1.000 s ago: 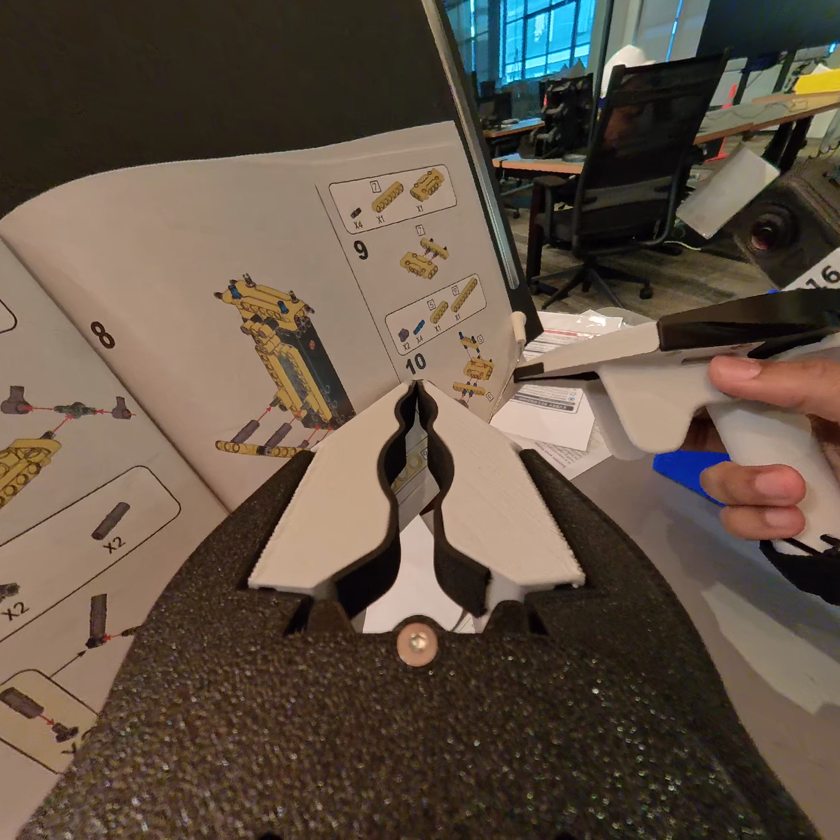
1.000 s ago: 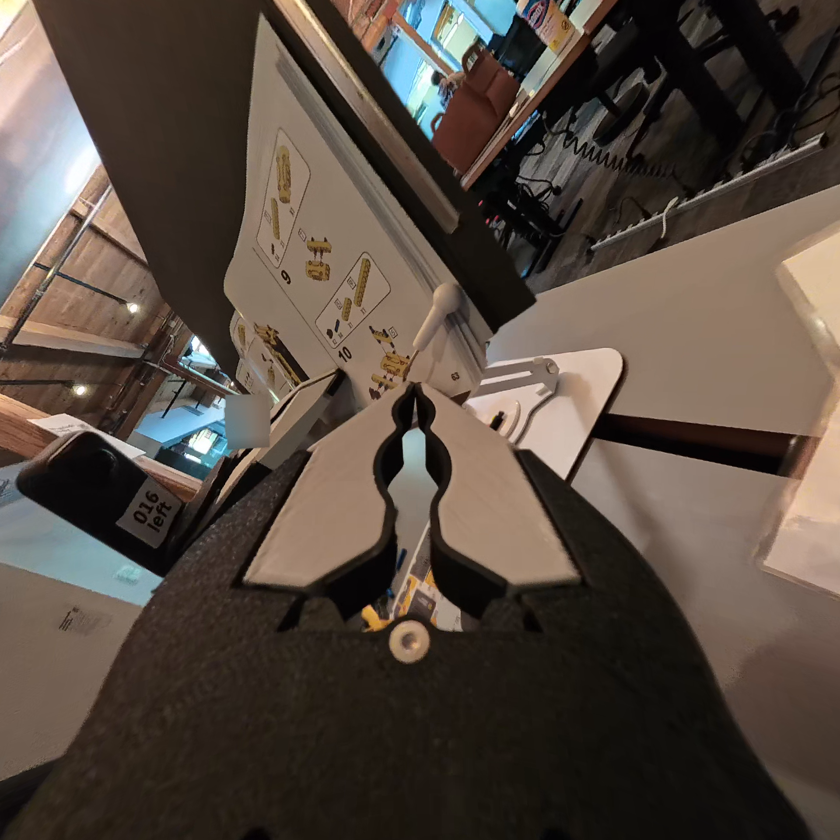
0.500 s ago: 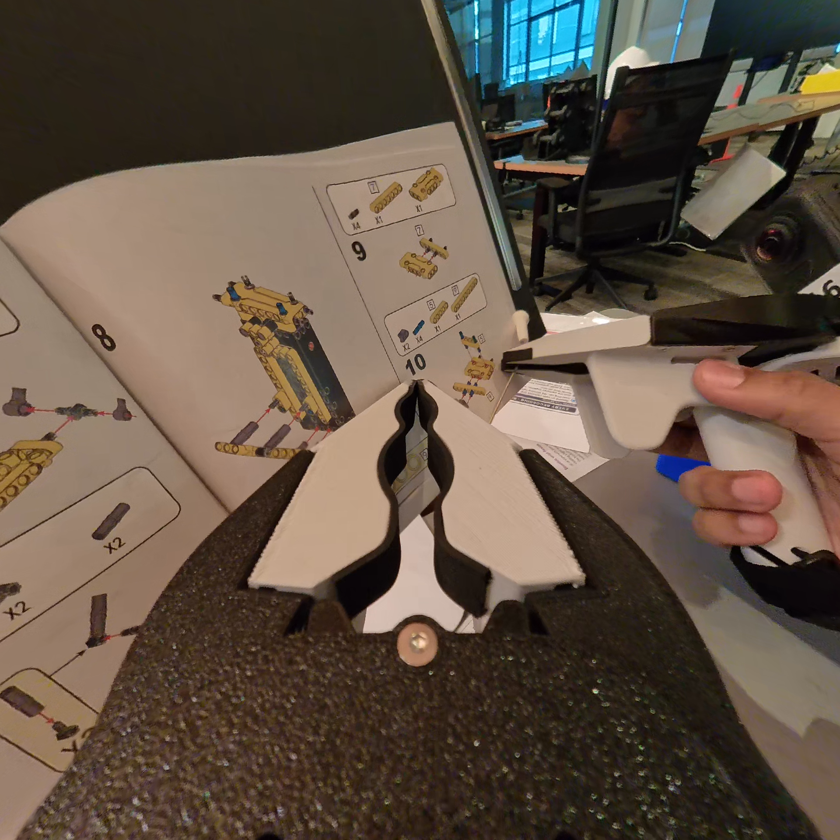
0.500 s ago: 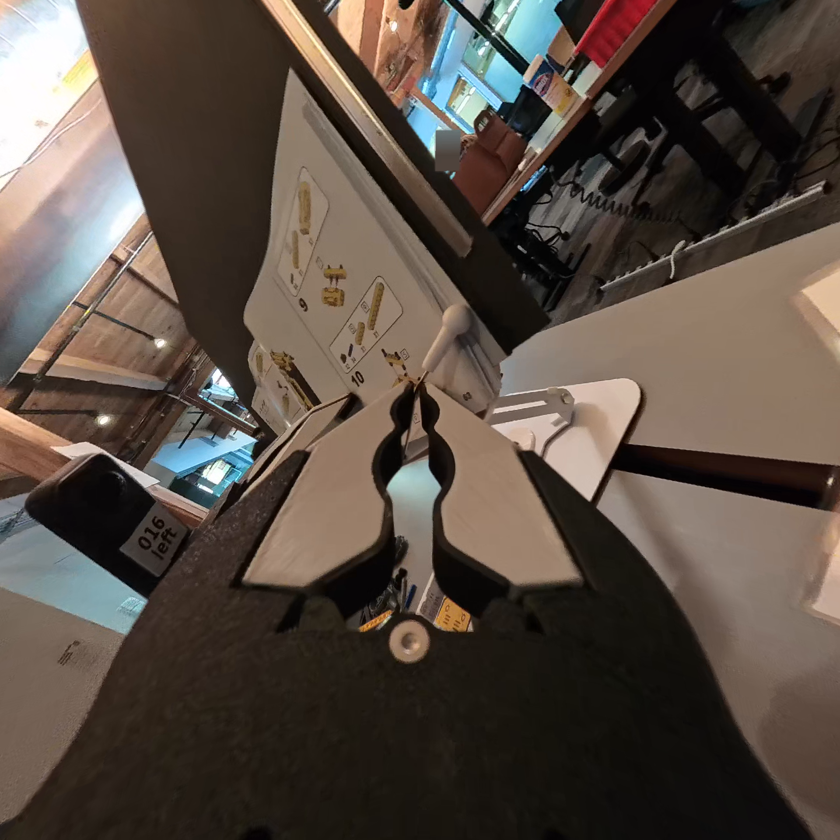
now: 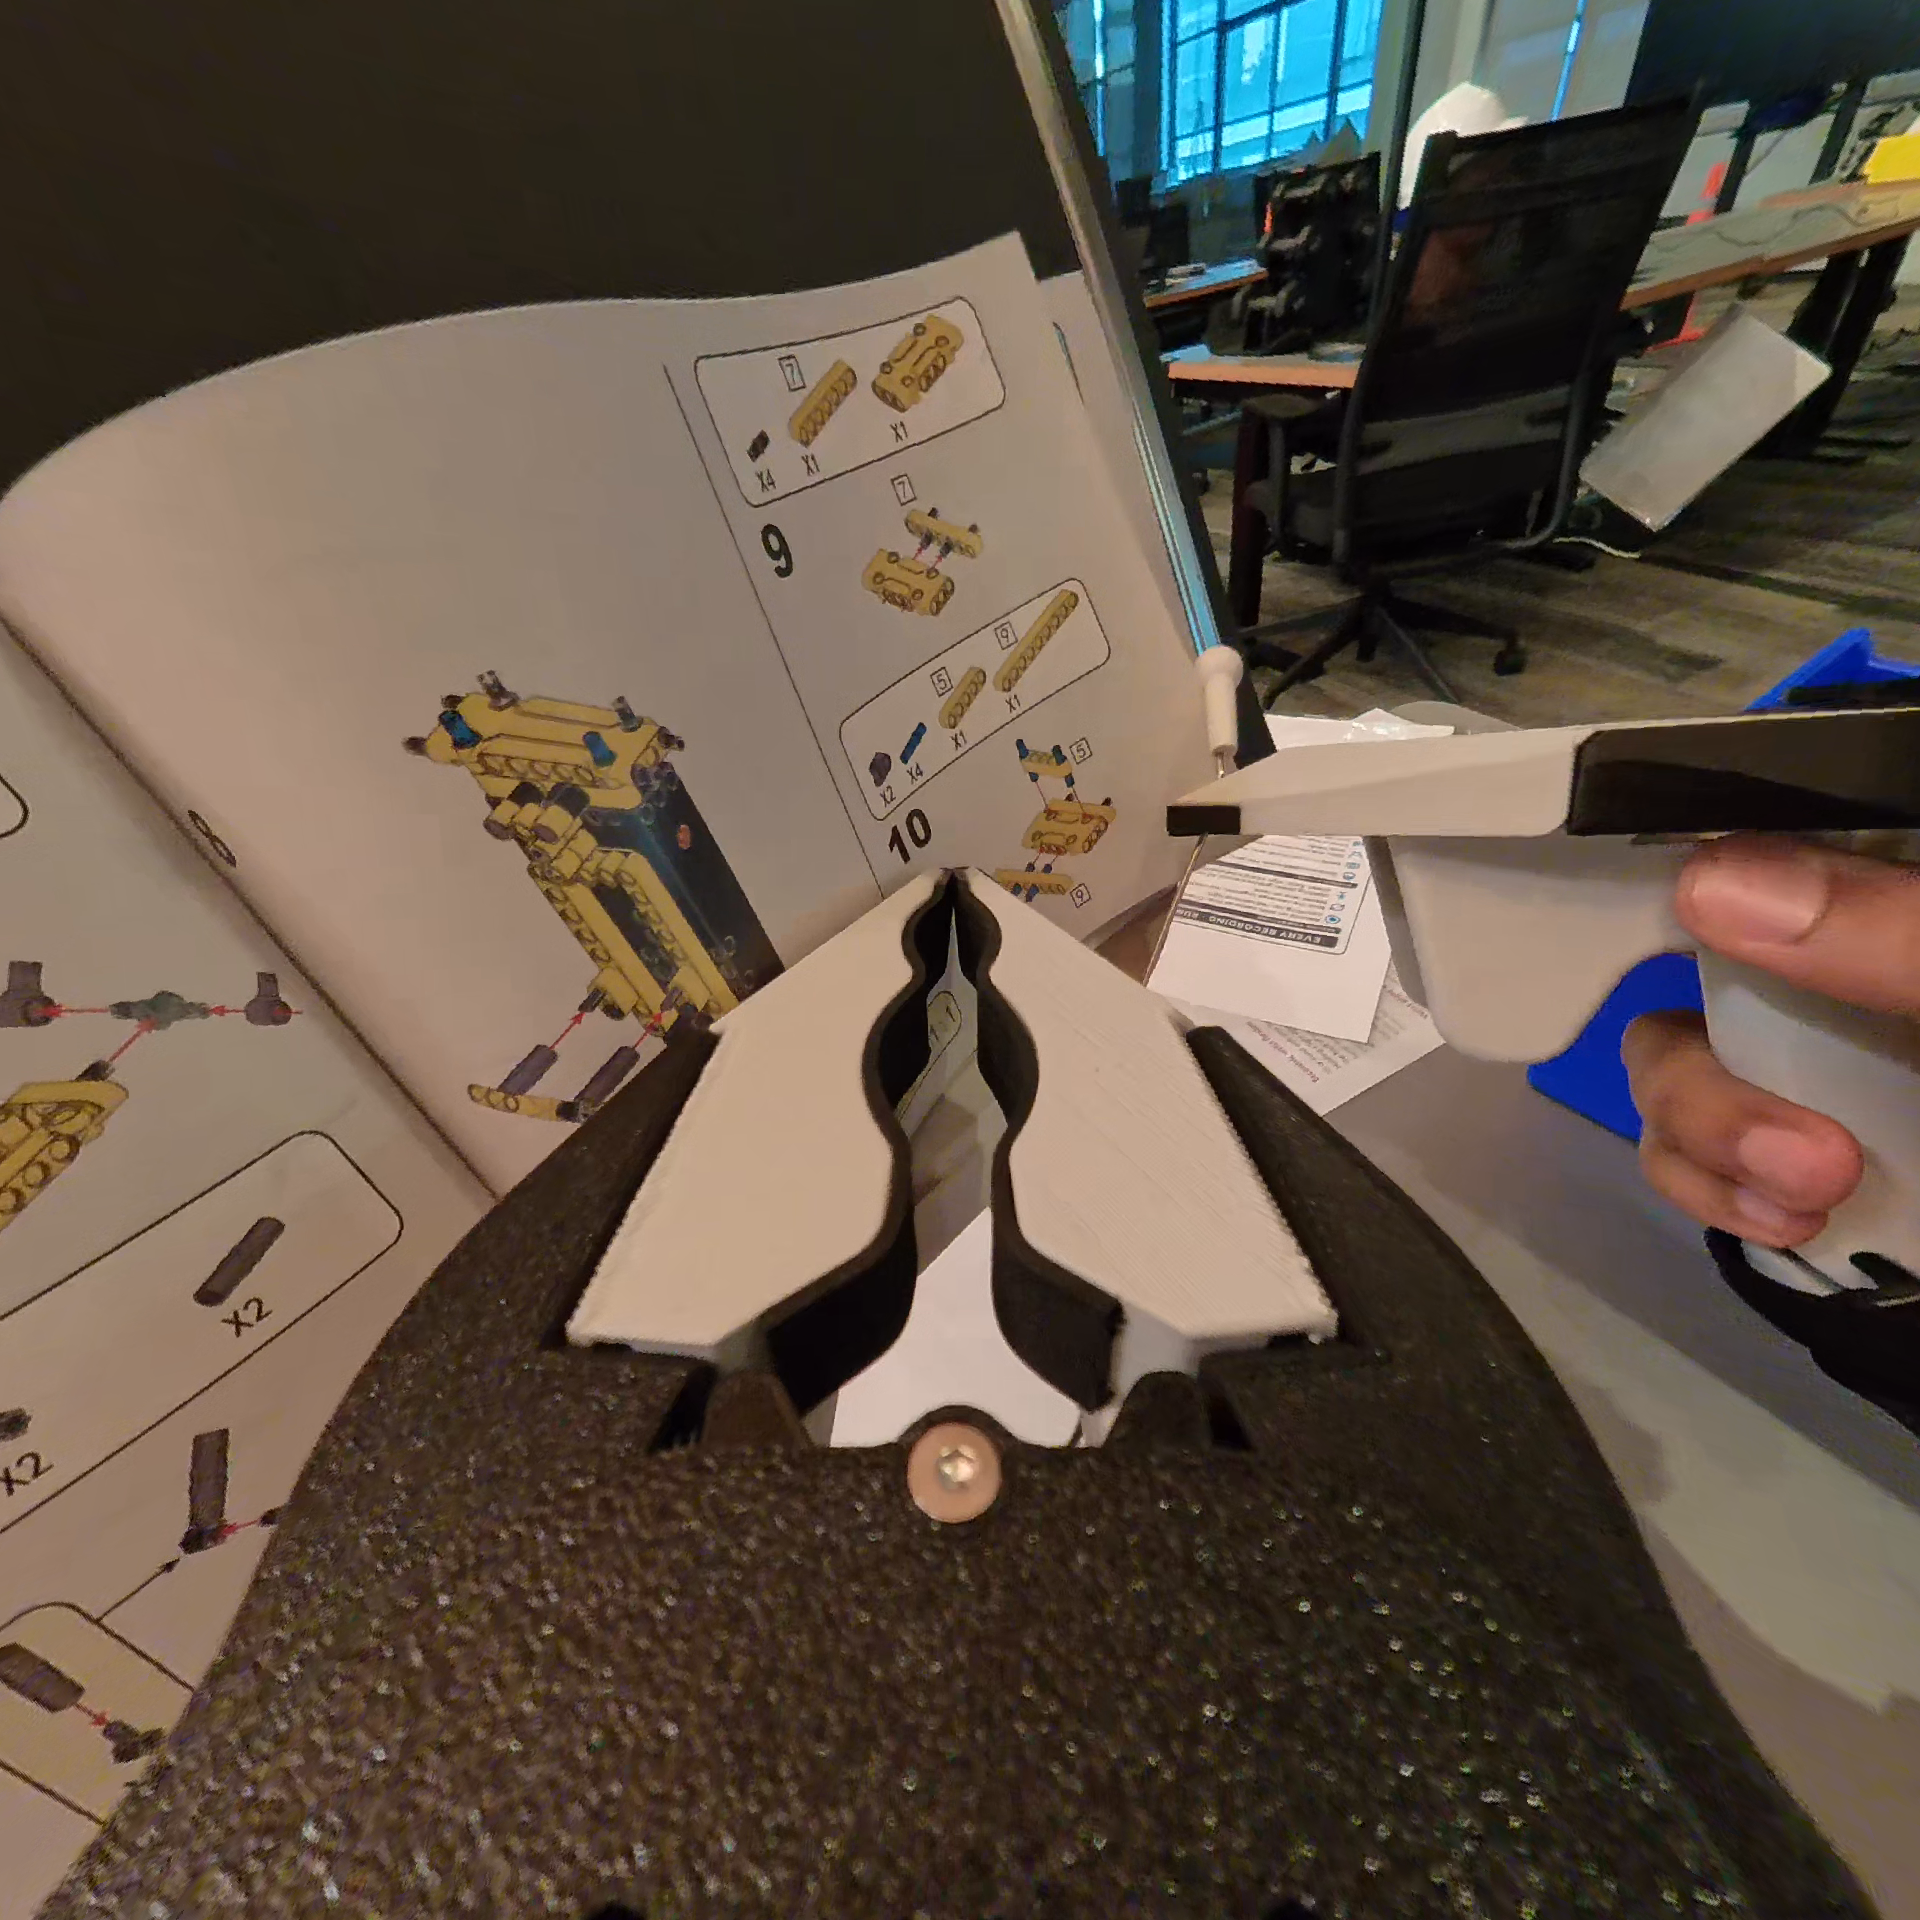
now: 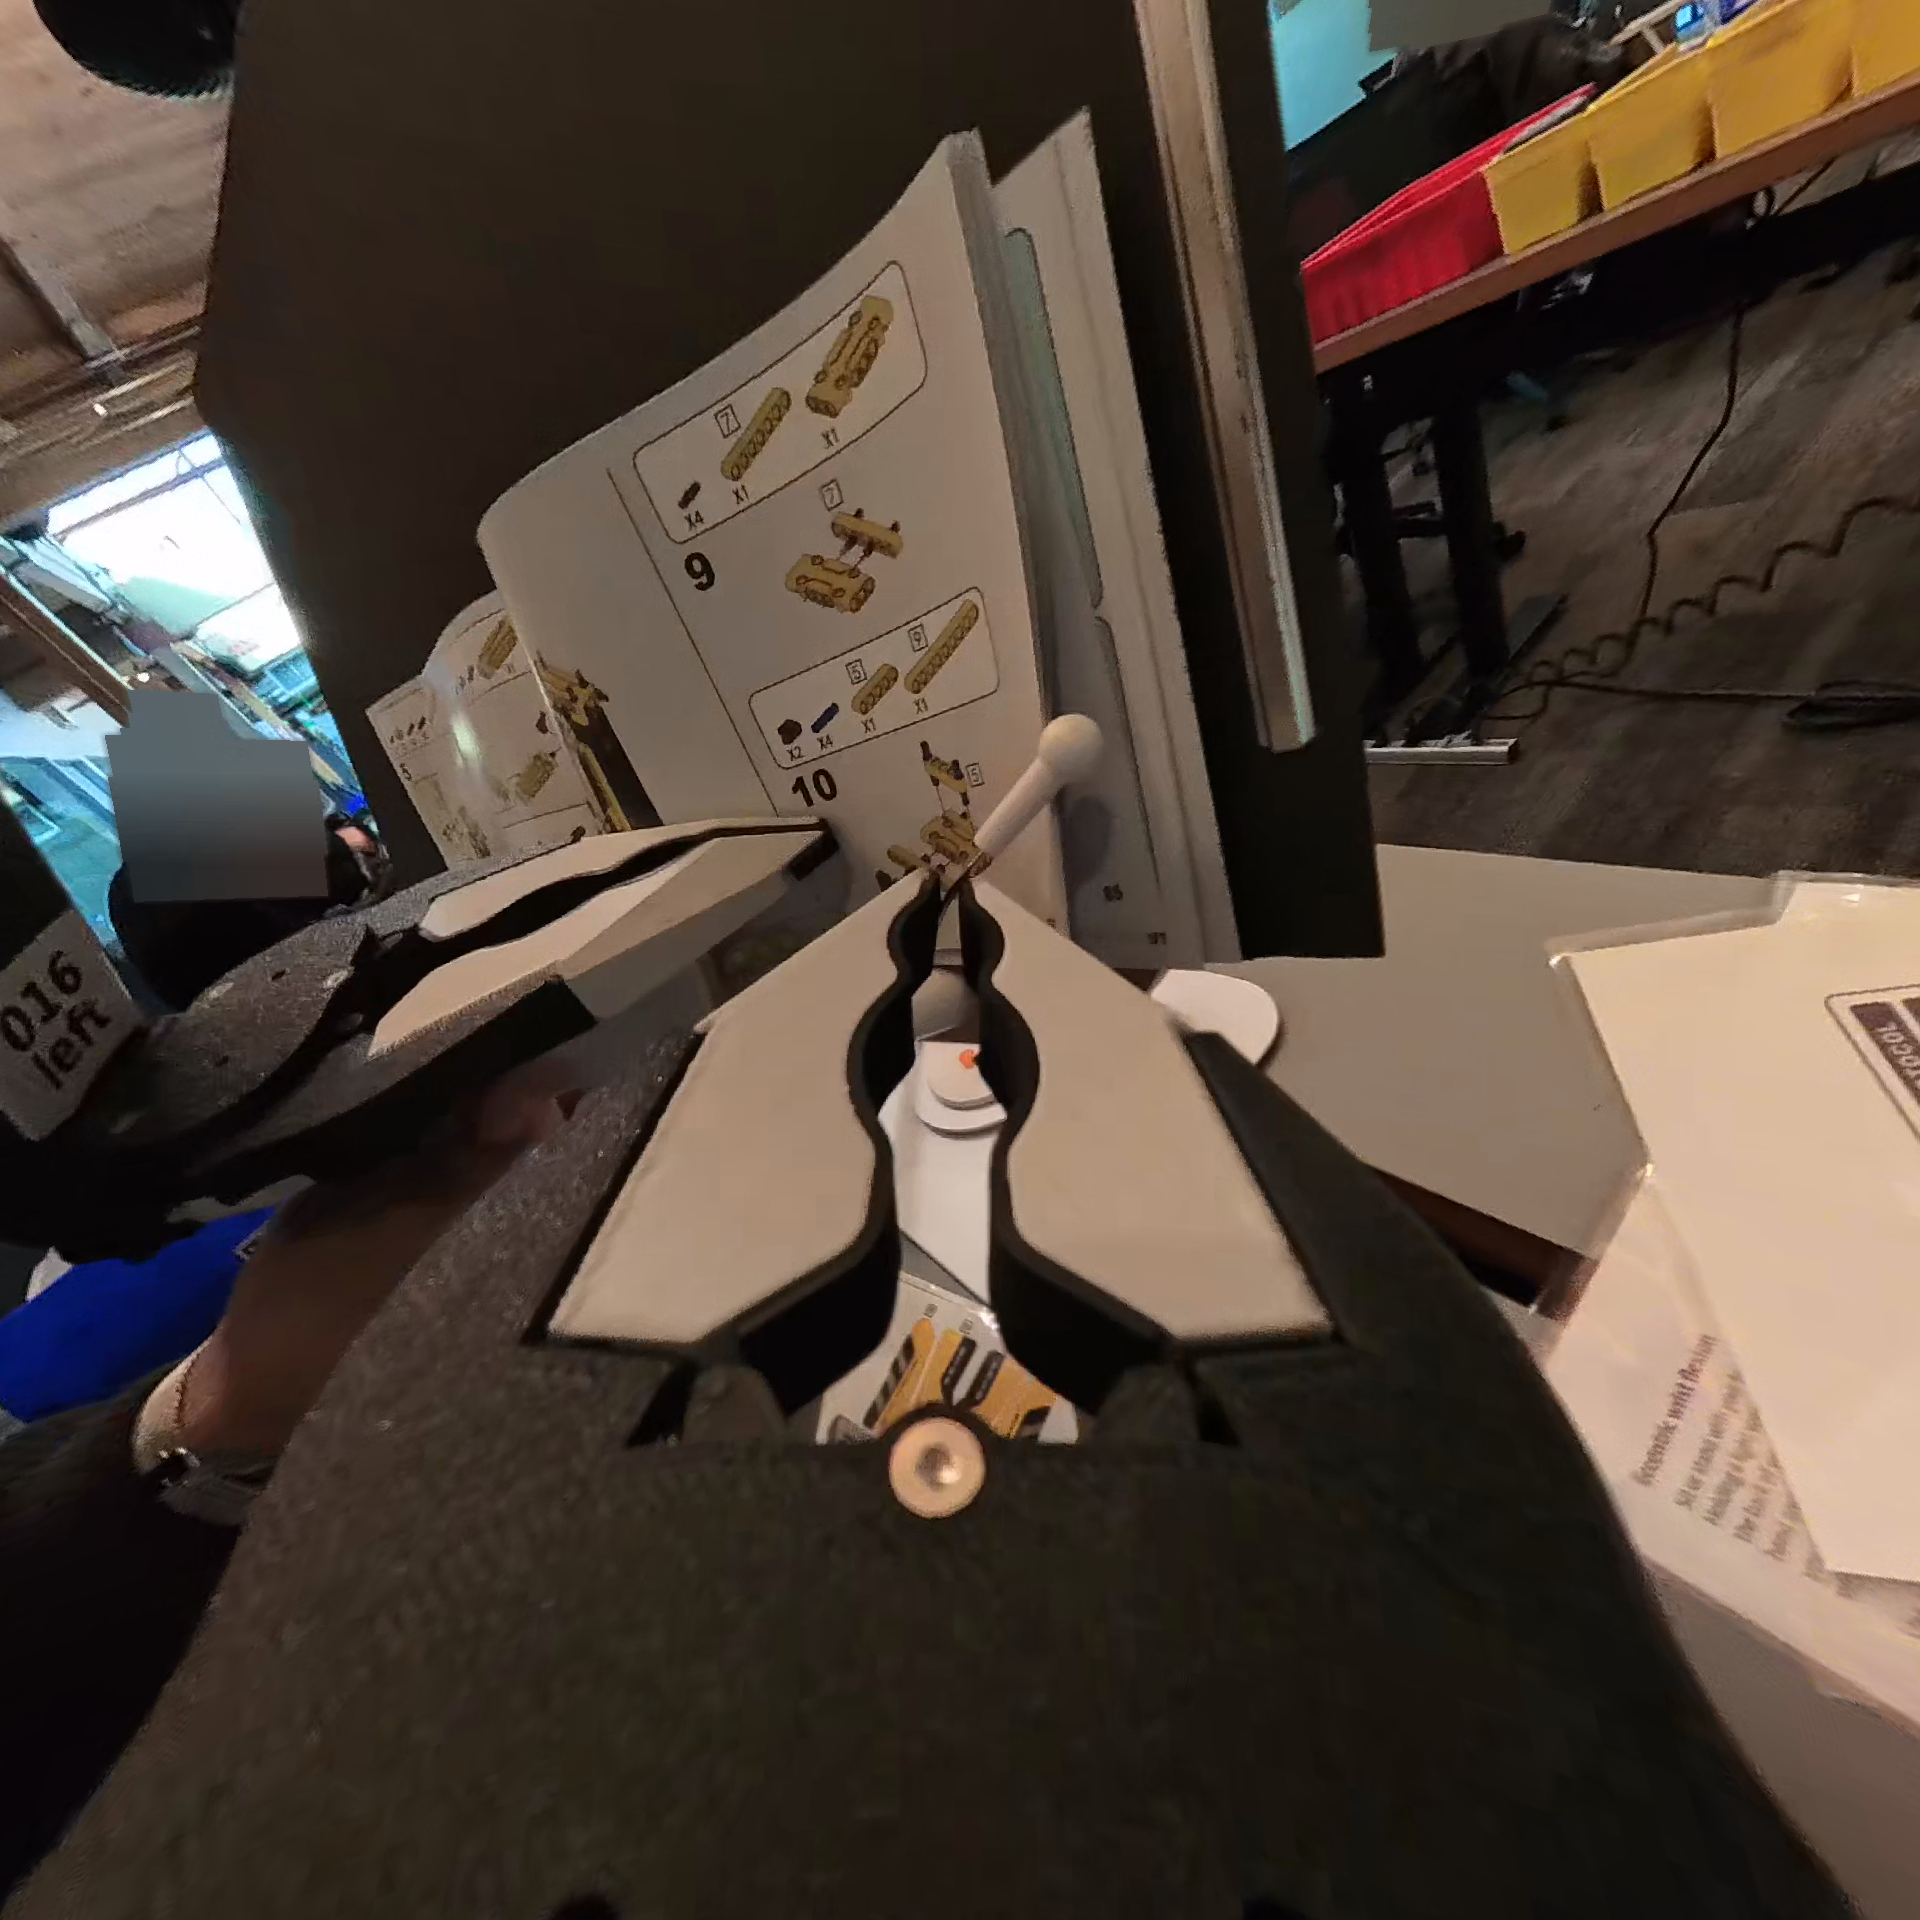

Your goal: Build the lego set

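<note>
A dark upright panel (image 5: 520, 135) is standing at the back of the grey tabletop (image 5: 1538, 1247), and an open instruction booklet (image 5: 468, 582) with building diagrams is being propped against it. The booklet's lower edge is being pinched by the left gripper (image 5: 951, 878) — its fingers (image 5: 769, 1132) are drawn together, tips meeting on the page bottom. The right gripper (image 6: 940, 883), held by a hand (image 5: 1787, 1049), is being pointed at the page's lower right corner; its fingers (image 6: 1122, 1164) are pressed together at the tips, beside a small white lever (image 6: 1034, 795) of the stand, and whether the page is caught cannot be told. Loose printed sheets (image 6: 1766, 1226) are lying on the tabletop to the right.
</note>
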{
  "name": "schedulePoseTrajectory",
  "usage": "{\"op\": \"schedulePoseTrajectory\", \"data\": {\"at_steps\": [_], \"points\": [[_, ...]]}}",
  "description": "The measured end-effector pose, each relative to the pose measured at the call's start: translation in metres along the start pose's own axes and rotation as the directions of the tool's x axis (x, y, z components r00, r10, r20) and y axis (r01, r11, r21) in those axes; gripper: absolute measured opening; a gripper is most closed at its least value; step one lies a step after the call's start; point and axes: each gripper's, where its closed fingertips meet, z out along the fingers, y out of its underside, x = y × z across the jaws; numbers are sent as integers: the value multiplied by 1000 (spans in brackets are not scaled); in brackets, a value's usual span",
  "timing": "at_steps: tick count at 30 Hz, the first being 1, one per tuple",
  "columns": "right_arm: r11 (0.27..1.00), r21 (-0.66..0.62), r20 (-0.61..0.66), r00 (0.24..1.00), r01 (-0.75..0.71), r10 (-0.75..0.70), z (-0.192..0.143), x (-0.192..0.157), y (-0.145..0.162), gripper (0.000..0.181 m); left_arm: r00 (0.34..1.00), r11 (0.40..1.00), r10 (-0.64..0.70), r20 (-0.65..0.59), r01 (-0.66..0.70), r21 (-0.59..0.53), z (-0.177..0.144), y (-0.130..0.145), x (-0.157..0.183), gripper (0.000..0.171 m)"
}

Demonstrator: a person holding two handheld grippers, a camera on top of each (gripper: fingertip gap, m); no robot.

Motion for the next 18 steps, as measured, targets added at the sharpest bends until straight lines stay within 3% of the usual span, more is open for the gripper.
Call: {"op": "schedulePoseTrajectory", "data": {"at_steps": [6, 13, 18], "points": [[998, 70, 92, 996, 3, -9, -3, -4, 1, 2, 1000, 1000, 8, 9, -7, -23, 0, 1, -1, 0], [963, 256, 77, 995, -82, 64, -3, -3, -3, 1, 1000, 999, 6, 13, -5, -33, 1, 1, -2, 0], [933, 346, -58, 995, 101, -86, -6, -8, -5, 1, 998, 998, 59, 28, -58, -30, 3, 1, -2, 0]]}}
